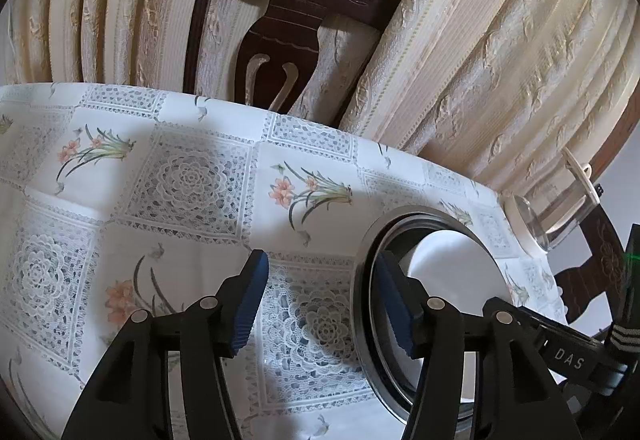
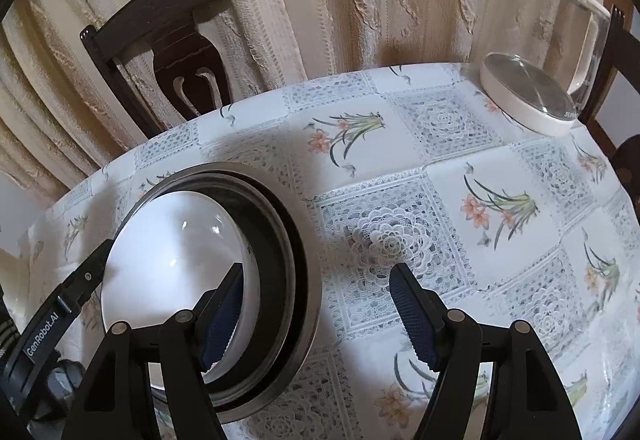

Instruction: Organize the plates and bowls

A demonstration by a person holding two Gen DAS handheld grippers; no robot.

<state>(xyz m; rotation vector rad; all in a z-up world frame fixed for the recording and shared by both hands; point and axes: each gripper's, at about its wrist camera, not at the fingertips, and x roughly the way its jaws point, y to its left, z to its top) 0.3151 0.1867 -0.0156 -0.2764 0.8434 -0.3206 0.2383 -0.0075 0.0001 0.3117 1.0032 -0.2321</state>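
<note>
Floral tablecloth (image 2: 460,144), white bowl (image 2: 172,252) between both wide-open grippers (image 1: 320,304) (image 2: 316,316).

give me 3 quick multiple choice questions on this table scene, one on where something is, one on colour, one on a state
1. Where does the white bowl sit?
A. nested in the dark grey-rimmed dishes
B. on the dark wooden chair
C. beside the kettle

2. What colour are the pads of the left hand-held gripper?
A. red
B. blue
C. yellow

3. How does the right hand-held gripper stand?
A. shut on the bowl
B. shut on nothing
C. open

Answers:
1. A, dark rims ring the bowl.
2. B, both ribbed pads are blue.
3. C, tablecloth shows between the spread fingers.
</note>
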